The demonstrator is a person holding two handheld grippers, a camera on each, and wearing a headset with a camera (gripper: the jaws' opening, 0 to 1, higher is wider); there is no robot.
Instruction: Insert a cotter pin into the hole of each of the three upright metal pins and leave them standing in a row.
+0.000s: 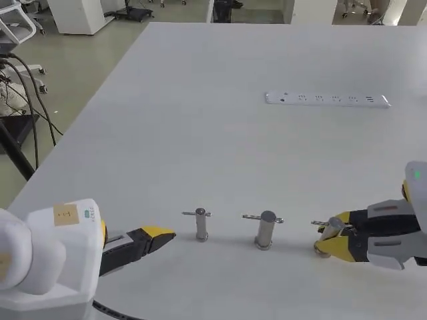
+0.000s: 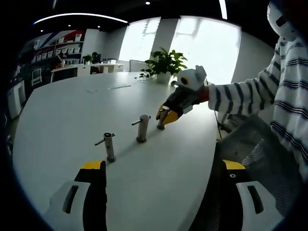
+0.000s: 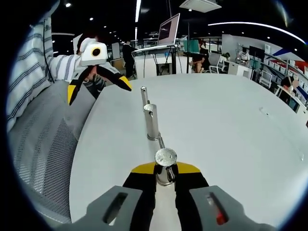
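Right gripper point(image 3: 165, 169) grasps the right-end pin point(image 3: 165, 158), which stands upright.
The row runs along the near edge of the table point(image 1: 200, 120); the left gripper point(image 1: 159, 238), released and empty, lies just beyond the left-end pin point(image 1: 201, 225).

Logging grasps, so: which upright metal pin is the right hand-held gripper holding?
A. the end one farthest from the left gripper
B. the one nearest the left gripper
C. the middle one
A: the right hand-held gripper is shut on the end pin; the middle pin and far pin stand free beyond it.
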